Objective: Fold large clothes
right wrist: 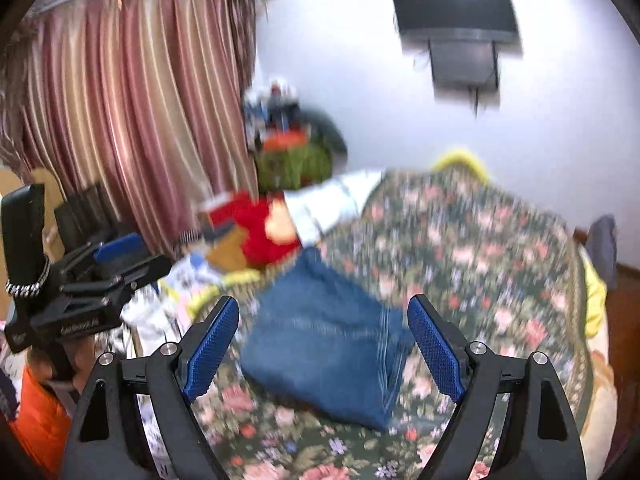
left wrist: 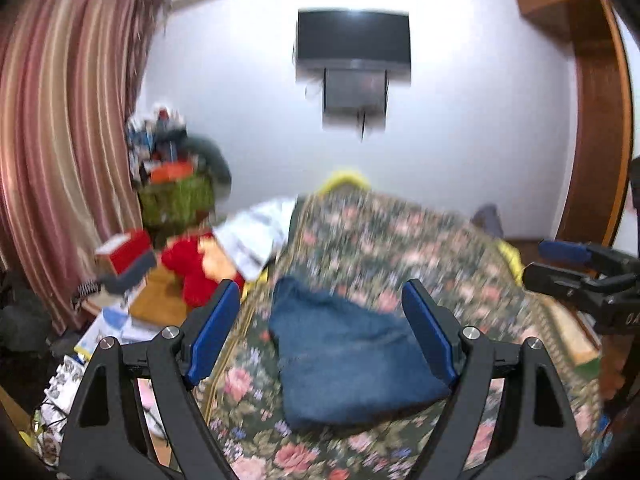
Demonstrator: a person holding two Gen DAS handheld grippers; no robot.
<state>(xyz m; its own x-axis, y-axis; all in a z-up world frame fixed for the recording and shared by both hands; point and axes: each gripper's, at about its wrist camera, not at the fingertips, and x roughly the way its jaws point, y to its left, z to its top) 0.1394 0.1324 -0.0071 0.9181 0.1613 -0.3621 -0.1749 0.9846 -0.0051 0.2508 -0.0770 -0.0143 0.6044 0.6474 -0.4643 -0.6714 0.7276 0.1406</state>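
Both the left hand-held gripper (left wrist: 322, 312) and right hand-held gripper (right wrist: 324, 330) hang spread wide, empty, above folded jeans (left wrist: 352, 356).

A wall-mounted television (left wrist: 353, 42) hangs above a bed spread with a floral cover (left wrist: 400, 240), while striped curtains (left wrist: 64, 120), a red plush toy (left wrist: 192, 264) and piled clutter (left wrist: 168, 152) crowd the corner.
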